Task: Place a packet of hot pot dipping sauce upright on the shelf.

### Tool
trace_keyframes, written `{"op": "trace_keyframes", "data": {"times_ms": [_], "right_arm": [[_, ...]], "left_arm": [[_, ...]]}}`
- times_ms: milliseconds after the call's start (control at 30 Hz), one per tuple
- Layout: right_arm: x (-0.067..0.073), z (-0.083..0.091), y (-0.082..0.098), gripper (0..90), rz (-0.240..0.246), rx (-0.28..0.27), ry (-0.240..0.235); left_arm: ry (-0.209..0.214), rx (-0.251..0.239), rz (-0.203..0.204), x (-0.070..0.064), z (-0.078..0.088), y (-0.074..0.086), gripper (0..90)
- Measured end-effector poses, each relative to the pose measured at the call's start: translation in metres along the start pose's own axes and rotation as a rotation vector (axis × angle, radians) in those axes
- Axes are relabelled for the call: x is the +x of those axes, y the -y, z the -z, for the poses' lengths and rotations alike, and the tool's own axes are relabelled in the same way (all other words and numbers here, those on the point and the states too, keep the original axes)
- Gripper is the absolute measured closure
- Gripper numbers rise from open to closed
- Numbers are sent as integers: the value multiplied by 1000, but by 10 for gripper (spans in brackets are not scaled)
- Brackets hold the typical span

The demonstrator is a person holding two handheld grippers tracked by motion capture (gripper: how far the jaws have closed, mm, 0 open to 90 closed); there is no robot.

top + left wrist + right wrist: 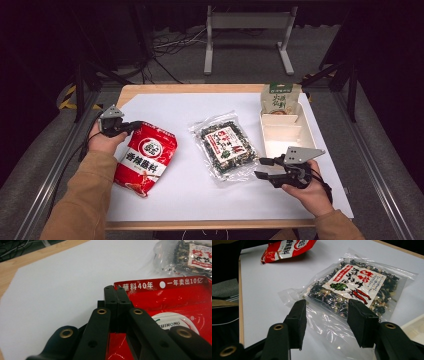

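pinching the red bag [145, 157], left gripper [134, 125] clamped; right gripper [263, 168] gapes by clear packet [227, 143].

- Light falls from overhead onto the white sheet [210, 195] on the desk [150, 90]; the room around it is nearly black in the high view.
- The high view is soft and a little grainy, with small print unreadable.
- Glare streaks the clear bag [352, 287] just ahead of the right gripper's [327, 312] jaws, and the red bag [175, 305] beside the left gripper's [117, 288] jaws shines.
- The jaw bases nearest each gripper camera are blurred; the red bag casts a soft shadow.
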State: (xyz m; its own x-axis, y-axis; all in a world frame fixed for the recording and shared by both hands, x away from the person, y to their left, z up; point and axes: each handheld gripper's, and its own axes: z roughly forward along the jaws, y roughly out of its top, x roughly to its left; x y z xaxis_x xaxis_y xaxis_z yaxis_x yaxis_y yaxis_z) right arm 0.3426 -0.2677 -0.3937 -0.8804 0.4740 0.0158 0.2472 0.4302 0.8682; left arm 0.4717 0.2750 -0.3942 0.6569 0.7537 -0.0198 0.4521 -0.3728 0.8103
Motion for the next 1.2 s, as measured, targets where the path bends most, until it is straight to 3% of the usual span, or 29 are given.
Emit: {"op": "trace_keyframes", "data": {"times_ms": [167, 500, 700, 767, 900, 967, 1033, 1200], "right_arm": [[0, -2, -3, 495, 9, -5, -8], [0, -8, -8, 495, 19, -8, -26], [1, -11, -9, 494, 22, -3, -35], [2, -12, -9, 495, 23, -1, -35], [3, -13, -10, 494, 24, 1, -39], [3, -14, -10, 494, 22, 5, -37], [3, -14, -10, 493, 20, 6, -41], [4, -15, -10, 495, 18, 7, -40]], "left_arm": [[-1, -43, 12, -9, 20, -8, 900], [-21, -87, -50, -37, 52, -19, 900], [-23, -130, -46, -49, 70, -19, 900], [-29, -135, -46, -52, 72, -19, 900], [-32, -127, -83, -62, 79, -19, 900], [-10, -161, -75, -65, 81, -17, 900], [-13, -157, -86, -65, 83, -18, 900], [-1, -172, -70, -67, 86, -17, 900]]}}
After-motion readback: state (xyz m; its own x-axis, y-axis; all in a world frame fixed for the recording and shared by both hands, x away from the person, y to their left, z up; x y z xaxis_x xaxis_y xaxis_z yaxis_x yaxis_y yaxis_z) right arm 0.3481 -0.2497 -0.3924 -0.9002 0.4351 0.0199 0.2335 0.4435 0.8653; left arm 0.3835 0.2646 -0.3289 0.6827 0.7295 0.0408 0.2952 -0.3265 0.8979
